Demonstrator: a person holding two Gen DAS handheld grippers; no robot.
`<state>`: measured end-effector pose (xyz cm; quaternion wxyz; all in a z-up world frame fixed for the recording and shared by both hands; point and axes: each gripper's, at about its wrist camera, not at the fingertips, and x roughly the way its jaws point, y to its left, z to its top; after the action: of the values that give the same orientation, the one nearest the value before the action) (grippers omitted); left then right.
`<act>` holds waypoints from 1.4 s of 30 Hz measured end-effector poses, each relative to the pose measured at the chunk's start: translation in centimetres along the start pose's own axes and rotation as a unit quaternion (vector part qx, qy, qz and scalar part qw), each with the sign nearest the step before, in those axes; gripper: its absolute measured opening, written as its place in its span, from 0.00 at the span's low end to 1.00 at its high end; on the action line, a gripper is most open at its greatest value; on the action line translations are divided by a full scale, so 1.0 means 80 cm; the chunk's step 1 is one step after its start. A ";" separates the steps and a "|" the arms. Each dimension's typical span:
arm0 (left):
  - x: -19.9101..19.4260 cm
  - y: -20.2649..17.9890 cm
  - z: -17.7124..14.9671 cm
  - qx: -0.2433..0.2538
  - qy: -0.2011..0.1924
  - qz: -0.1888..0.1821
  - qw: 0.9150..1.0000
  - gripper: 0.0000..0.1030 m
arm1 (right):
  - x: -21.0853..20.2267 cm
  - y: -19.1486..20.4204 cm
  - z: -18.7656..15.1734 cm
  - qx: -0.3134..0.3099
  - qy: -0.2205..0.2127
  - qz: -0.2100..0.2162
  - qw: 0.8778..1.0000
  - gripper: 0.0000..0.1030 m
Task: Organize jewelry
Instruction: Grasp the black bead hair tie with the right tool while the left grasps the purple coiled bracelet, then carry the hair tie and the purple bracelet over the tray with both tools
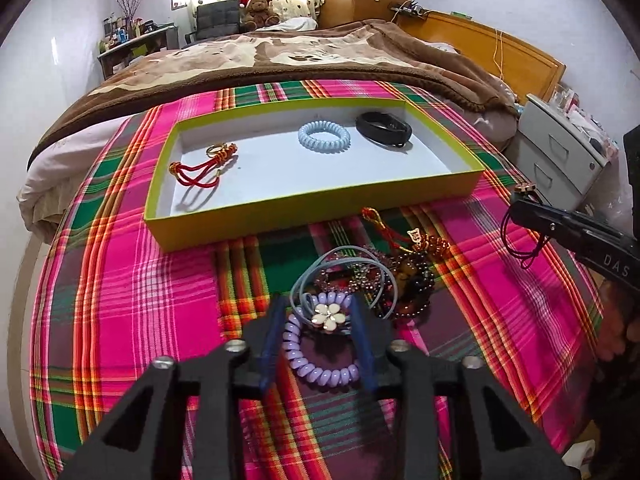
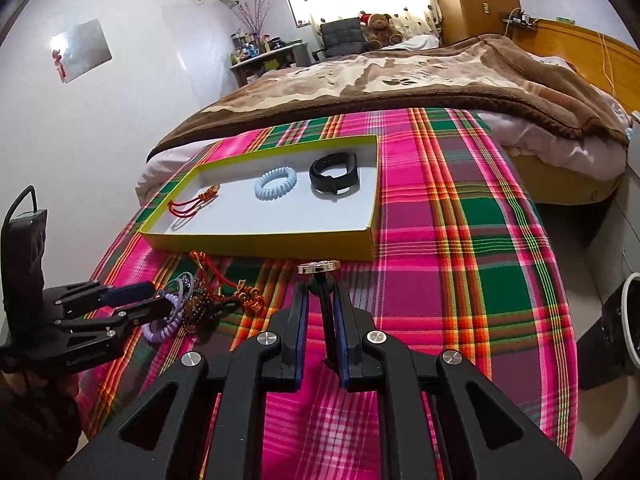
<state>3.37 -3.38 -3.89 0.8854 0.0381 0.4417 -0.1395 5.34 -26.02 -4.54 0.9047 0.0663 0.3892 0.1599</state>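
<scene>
Two claws over the plaid bed – left claw (image 1: 318, 312) around purple coil bracelet (image 1: 320, 354), grip uncertain – right claw (image 2: 322, 300) clamped on dark cord bracelet (image 2: 320, 270).

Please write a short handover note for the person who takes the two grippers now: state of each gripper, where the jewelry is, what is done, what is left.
Left gripper: down over the pile, jaws around the purple coil tie with the flower; grip not confirmed.
Right gripper: shut on a dark cord piece with a round gold charm, lifted near the tray's front wall.
Done: the red knotted cord, pale blue coil tie and black band lie in the yellow-green tray.
Left: place the charm piece, then the purple tie, then the tangled beads and red tassels on the plaid cloth in front of the tray.
</scene>
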 end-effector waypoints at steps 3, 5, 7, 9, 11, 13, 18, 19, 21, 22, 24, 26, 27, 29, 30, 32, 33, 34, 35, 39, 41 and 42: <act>0.000 -0.005 0.000 0.007 0.000 0.008 1.000 0.24 | 0.000 -0.001 -0.001 0.000 0.000 -0.001 1.000 0.12; -0.001 -0.004 0.000 0.004 -0.001 0.002 1.000 0.19 | 0.000 -0.001 -0.002 -0.001 0.001 0.000 1.000 0.12; -0.003 -0.004 0.000 0.004 -0.004 0.003 1.000 0.17 | -0.001 -0.001 -0.002 -0.001 0.001 -0.001 1.000 0.12; -0.004 -0.001 0.001 0.000 -0.006 0.002 1.000 0.17 | -0.001 0.000 -0.003 -0.001 0.001 -0.001 1.000 0.12; -0.007 0.000 0.001 -0.002 -0.010 0.001 1.000 0.17 | 0.000 -0.001 -0.003 0.000 0.000 -0.002 1.000 0.12; -0.009 0.002 0.002 -0.003 -0.013 -0.001 1.000 0.17 | -0.001 0.000 -0.003 0.001 0.000 -0.003 1.000 0.12; -0.019 0.005 0.007 -0.008 -0.027 -0.004 1.000 0.17 | -0.003 0.002 -0.001 0.000 -0.002 -0.004 1.000 0.12; -0.021 0.006 0.008 -0.009 -0.028 -0.003 1.000 0.17 | -0.003 0.003 -0.001 0.000 -0.003 -0.004 1.000 0.12; -0.022 0.009 0.011 -0.011 -0.031 -0.005 0.999 0.17 | -0.005 0.004 0.000 -0.001 -0.005 -0.004 1.000 0.12; -0.023 0.010 0.012 -0.013 -0.031 -0.005 0.999 0.17 | -0.006 0.005 0.001 -0.001 -0.005 -0.004 1.000 0.12; -0.027 0.012 0.015 -0.013 -0.034 -0.006 0.999 0.17 | -0.008 0.007 0.003 -0.002 -0.006 -0.005 1.000 0.12; -0.031 0.015 0.019 -0.014 -0.039 -0.006 0.999 0.17 | -0.010 0.008 0.007 -0.004 -0.009 -0.005 1.000 0.12; -0.033 0.017 0.022 -0.014 -0.042 -0.005 0.999 0.17 | -0.012 0.009 0.009 -0.005 -0.011 -0.006 1.000 0.12; -0.037 0.022 0.029 -0.017 -0.048 -0.006 0.999 0.17 | -0.016 0.010 0.015 -0.005 -0.016 -0.004 1.000 0.12; -0.038 0.025 0.034 -0.019 -0.051 -0.007 0.999 0.17 | -0.017 0.012 0.018 -0.005 -0.018 -0.003 1.000 0.12; -0.039 0.031 0.044 -0.022 -0.057 -0.007 0.998 0.17 | -0.020 0.015 0.026 -0.007 -0.024 -0.002 1.000 0.12; -0.039 0.034 0.050 -0.024 -0.059 -0.008 0.998 0.17 | -0.020 0.018 0.032 -0.009 -0.027 -0.001 1.000 0.12; -0.039 0.037 0.055 -0.025 -0.062 -0.011 0.998 0.17 | -0.020 0.020 0.037 -0.011 -0.028 0.000 1.000 0.12; -0.038 0.040 0.061 -0.026 -0.064 -0.012 0.998 0.17 | -0.019 0.022 0.042 -0.013 -0.029 0.002 0.999 0.12; -0.028 0.052 0.087 -0.032 -0.070 -0.011 0.997 0.17 | -0.003 0.027 0.060 -0.015 -0.026 0.006 1.000 0.12; -0.020 0.059 0.097 -0.036 -0.073 -0.015 0.997 0.17 | 0.011 0.027 0.069 -0.015 -0.017 0.008 1.000 0.12; -0.015 0.061 0.102 -0.037 -0.071 -0.016 0.997 0.17 | 0.017 0.028 0.072 -0.016 -0.012 0.011 1.000 0.12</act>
<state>10.37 -0.01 1.72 0.9130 -0.0114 0.3831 -0.1398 9.86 -23.45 -0.98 0.9084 0.0582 0.3751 0.1754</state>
